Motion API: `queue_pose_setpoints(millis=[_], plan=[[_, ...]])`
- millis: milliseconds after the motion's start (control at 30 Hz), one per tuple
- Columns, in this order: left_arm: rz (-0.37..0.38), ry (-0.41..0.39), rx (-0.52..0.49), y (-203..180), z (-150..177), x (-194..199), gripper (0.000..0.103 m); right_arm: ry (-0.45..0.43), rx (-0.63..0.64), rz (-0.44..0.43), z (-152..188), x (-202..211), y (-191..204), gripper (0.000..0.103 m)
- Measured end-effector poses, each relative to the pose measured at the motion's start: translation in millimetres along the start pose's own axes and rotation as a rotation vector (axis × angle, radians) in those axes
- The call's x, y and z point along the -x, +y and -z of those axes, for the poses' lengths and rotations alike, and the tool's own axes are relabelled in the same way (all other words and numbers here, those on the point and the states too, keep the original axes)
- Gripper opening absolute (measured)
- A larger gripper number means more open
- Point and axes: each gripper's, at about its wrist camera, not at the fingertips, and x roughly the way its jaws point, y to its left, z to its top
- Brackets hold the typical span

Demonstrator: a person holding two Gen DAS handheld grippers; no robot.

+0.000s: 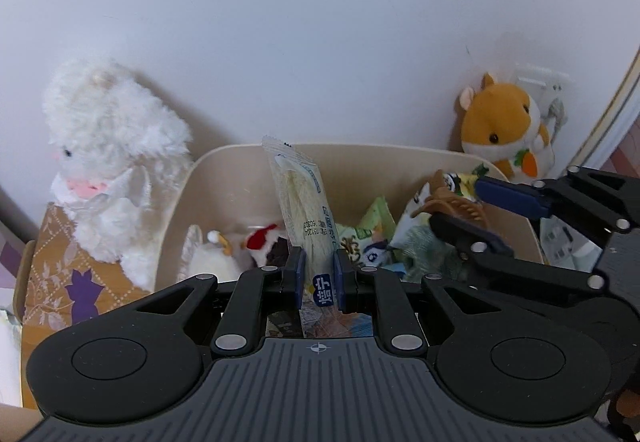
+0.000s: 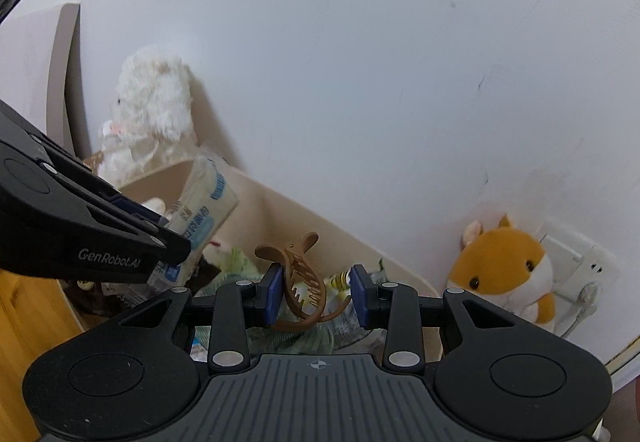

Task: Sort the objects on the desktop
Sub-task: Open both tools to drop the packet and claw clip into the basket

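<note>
Both your grippers hold something over the beige bin (image 1: 400,158).

Your left gripper (image 1: 319,274) has its jaws pinched on a white snack packet (image 1: 302,202), which stands nearly upright above the bin's middle. Your right gripper (image 2: 316,294) clamps a brown hair claw (image 2: 302,282) between its blue pads, over the bin's right part, where snack bags (image 1: 360,238) and a small white plush (image 1: 212,262) already lie. A fluffy white lamb (image 1: 108,162) sits left of the bin, an orange hamster toy (image 1: 504,126) behind its right corner.
</note>
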Motion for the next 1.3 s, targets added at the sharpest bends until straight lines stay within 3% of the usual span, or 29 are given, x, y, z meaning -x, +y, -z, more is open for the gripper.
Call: queue_pose_setpoints(millis=[100,133,233,600,800,900,1300], plan=[[0.006,-0.001,-0.007,-2.9,-0.8,-0.3,0.023,0.018,-0.01,0.003,1.2,-3.5,0.9,0.044],[0.012,0.002,-0.007,-2.7,-0.9,-0.1,0.036,0.017,-0.016,0.003,2.2,-2.6,-0.3,0.044],[0.002,-0.013,0.0,-1.9,-1.2,4.0,0.06,0.014,-0.025,0.001,5.6,1.1,-3.3,0.051],[-0.028,-0.022,-0.017,4.7,0.2,21.1,0.069,-0.002,-0.122,0.003,6.2,25.1,-11.7,0.076],[-0.03,-0.038,0.014,7.7,6.9,39.3,0.078,0.001,-0.173,-0.006,5.9,44.7,-11.9,0.079],[-0.029,-0.036,0.023,8.4,13.6,49.5,0.078,0.008,-0.204,-0.004,7.6,57.3,-11.4,0.092],[-0.042,-0.04,0.032,13.6,43.5,93.7,0.08,0.003,-0.22,0.0,18.9,107.8,-6.6,0.098]])
